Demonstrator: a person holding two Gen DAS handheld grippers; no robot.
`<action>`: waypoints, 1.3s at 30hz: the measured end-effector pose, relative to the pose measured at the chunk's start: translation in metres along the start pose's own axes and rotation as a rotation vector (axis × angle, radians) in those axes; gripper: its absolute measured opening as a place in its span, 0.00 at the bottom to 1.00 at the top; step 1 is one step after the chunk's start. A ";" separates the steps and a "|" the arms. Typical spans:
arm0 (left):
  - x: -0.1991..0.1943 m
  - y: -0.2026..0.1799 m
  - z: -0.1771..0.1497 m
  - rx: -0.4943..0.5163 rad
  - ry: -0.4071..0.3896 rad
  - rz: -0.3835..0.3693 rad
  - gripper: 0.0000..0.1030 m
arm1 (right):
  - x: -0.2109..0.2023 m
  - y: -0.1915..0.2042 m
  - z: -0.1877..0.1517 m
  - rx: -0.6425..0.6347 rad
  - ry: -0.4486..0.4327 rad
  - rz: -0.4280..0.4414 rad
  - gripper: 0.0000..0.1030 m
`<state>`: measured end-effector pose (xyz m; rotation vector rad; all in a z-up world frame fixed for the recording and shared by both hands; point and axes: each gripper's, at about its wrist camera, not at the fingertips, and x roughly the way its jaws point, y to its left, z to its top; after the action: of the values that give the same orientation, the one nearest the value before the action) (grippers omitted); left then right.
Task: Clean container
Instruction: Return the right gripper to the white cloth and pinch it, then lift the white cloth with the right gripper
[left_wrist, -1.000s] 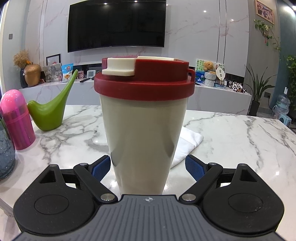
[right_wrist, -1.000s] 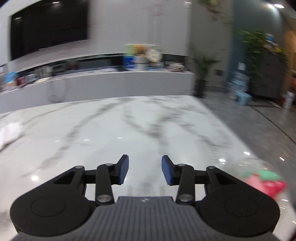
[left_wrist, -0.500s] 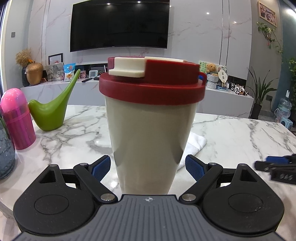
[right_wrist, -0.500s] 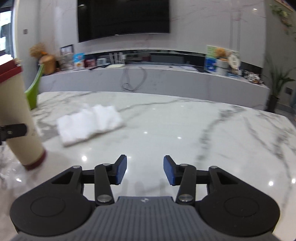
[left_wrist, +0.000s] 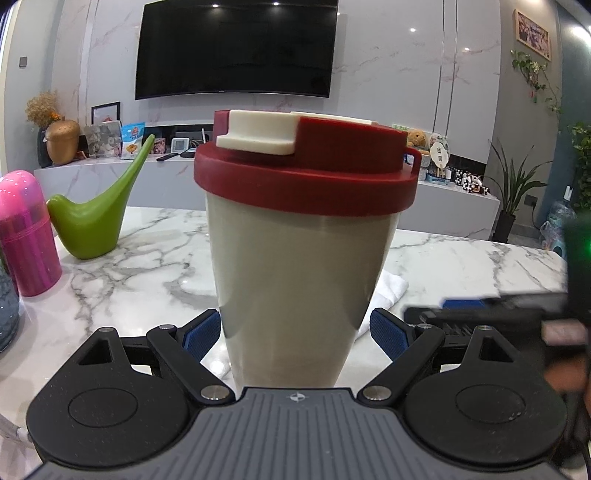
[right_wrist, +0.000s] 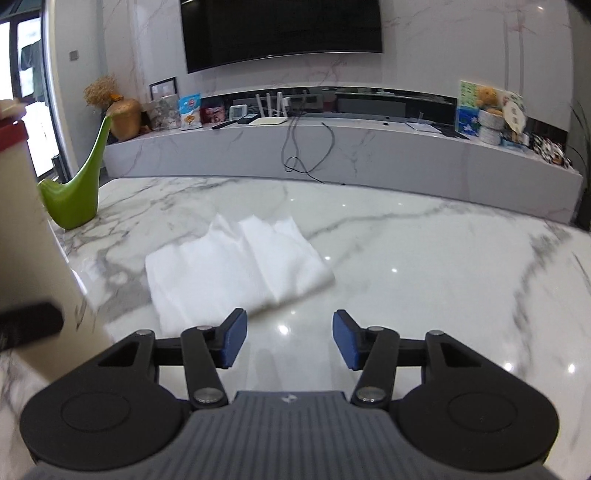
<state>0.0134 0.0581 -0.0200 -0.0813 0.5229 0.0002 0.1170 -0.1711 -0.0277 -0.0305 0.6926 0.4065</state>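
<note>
Cup (left_wrist: 303, 266) fills the middle of the left wrist view, upright, beige, with a red lid (left_wrist: 306, 177) and a white flap (left_wrist: 258, 134) on top. The left gripper (left_wrist: 295, 332) brackets its lower body. The left pad looks to touch the cup wall, while a sliver of gap shows beside the right pad (left_wrist: 388, 336), so whether the cup is truly gripped is hard to tell. Its base is hidden behind the gripper body.

The cup is over a marble table (left_wrist: 461, 266). To its left stand a green watering can (left_wrist: 96, 218) and a pink bottle (left_wrist: 26, 236). A corner of a white cloth (left_wrist: 393, 288) shows behind the cup on the right. The right gripper (left_wrist: 480, 314) comes in blurred from the right edge, near the cup.

In the right wrist view, the right gripper (right_wrist: 290, 341) has its jaws about half apart, having just been opening, with nothing between them. The cloth (right_wrist: 236, 269) lies folded on the table (right_wrist: 424, 280) just ahead of the fingertips, a little left of centre. The cup (right_wrist: 22, 206) stands at the far left edge, blurred, with part of the left gripper (right_wrist: 29, 325) across it. The watering can (right_wrist: 77, 195) sits beyond it.
</note>
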 end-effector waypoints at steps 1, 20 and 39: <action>0.000 0.000 0.000 0.001 -0.001 -0.001 0.86 | 0.005 0.000 0.006 -0.007 -0.001 -0.001 0.54; 0.006 0.004 0.002 -0.016 0.007 -0.005 0.86 | 0.073 0.010 0.034 -0.077 0.067 -0.016 0.32; 0.004 0.004 0.001 -0.018 0.014 -0.007 0.86 | -0.015 -0.012 0.020 -0.176 -0.039 -0.136 0.13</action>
<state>0.0179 0.0619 -0.0212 -0.1004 0.5368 -0.0029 0.1231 -0.1839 -0.0043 -0.2343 0.6109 0.3356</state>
